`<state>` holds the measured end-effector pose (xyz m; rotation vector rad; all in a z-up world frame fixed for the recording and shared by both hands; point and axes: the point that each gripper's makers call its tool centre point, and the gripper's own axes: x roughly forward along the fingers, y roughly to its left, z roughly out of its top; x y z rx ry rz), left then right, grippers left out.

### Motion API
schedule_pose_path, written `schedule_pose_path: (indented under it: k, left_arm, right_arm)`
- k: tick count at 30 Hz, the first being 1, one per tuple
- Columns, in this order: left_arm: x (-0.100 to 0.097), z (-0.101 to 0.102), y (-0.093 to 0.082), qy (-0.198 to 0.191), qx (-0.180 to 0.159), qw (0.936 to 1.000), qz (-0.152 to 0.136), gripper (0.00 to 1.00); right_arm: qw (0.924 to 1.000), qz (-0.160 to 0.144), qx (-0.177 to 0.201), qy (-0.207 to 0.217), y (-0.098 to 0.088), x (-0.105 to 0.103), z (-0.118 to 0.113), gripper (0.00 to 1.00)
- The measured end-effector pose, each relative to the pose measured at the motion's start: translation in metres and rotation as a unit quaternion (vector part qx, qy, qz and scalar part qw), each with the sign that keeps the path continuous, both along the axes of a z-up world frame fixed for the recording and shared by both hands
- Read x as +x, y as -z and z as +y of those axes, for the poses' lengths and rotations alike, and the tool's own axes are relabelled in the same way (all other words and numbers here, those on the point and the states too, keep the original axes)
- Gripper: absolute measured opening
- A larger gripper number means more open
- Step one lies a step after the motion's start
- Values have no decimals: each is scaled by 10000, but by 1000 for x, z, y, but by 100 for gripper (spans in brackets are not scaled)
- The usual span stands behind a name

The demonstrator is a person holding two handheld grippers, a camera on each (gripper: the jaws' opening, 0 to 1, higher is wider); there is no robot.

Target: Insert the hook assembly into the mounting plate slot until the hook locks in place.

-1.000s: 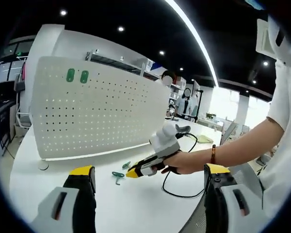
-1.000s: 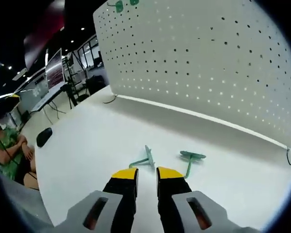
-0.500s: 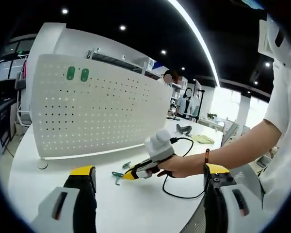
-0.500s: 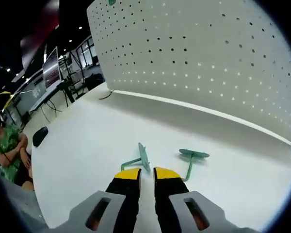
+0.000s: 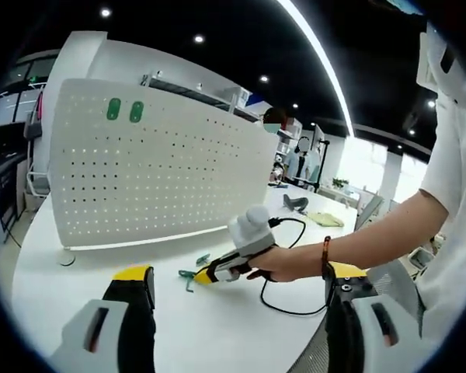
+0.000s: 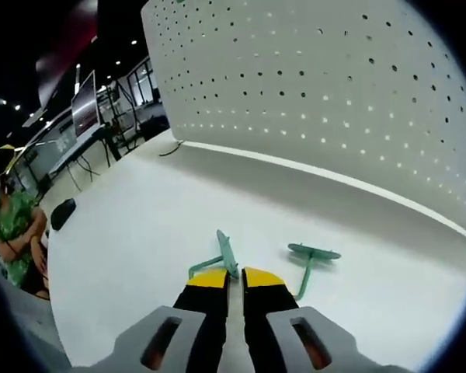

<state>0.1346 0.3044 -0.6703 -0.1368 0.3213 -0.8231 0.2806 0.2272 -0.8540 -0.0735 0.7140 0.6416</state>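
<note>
With the right gripper (image 6: 227, 277) jaws nearly closed at the nearer green hook (image 6: 220, 257) on the surface (image 6: 132, 233) and the left gripper (image 5: 237, 281) jaws wide open and empty, a shallow pinch risks the hook slipping before reaching the pegboard (image 6: 334, 85).

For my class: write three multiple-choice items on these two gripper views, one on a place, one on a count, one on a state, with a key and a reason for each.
1. Where do the two loose green hooks lie?
A. on the white table
B. hung on the pegboard
C. on the floor

2. How many green plates are mounted near the pegboard's top?
A. none
B. two
C. five

3. How do the left gripper's jaws stand?
A. shut on a hook
B. shut on a cable
C. wide apart

Key:
A, the near hook and far hook rest on the table.
B, two green plates sit on the pegboard.
C, the left gripper holds nothing.
</note>
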Motion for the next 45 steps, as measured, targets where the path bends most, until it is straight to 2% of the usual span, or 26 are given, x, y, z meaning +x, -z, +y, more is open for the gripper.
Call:
schedule_pose_path:
  k: [11, 16, 19, 21, 28, 31, 32, 37, 45]
  left_arm:
    - [0, -1, 0, -8, -13, 10000, 11, 93]
    - [-2, -4, -1, 42, 25, 10000, -38, 93]
    - [-2, -5, -3, 49, -150, 9999, -11, 92]
    - [-2, -4, -2, 68, -74, 9999, -35, 92]
    - [-5, -5, -5, 87, -8, 9999, -132, 90]
    - [-5, -5, -6, 92, 58, 9997, -239, 87]
    - [-5, -5, -6, 91, 44, 9997, -229, 88]
    - [-5, -6, -11, 92, 25, 9995, -294, 88]
    - [-10, -7, -13, 107, 41, 9993, -343, 87]
  right_arm:
    - [9998, -119, -28, -157, -9, -3, 1, 1]
    - [9999, -140, 50, -41, -18, -5, -3, 1]
    - [9997, -165, 180, 27, -25, -5, -5, 1]
    - [9995, -270, 143, 70, -31, -6, -6, 1]
    - [9991, -288, 286, 82, -45, -19, -2, 1]
    - [9984, -419, 207, -303, -52, -30, 9, 1]
    - [9986, -399, 224, -267, -54, -33, 11, 1]
    - [9967, -428, 625, -297, -73, -44, 21, 1]
    - [9957, -572, 613, -399, -93, -59, 21, 1]
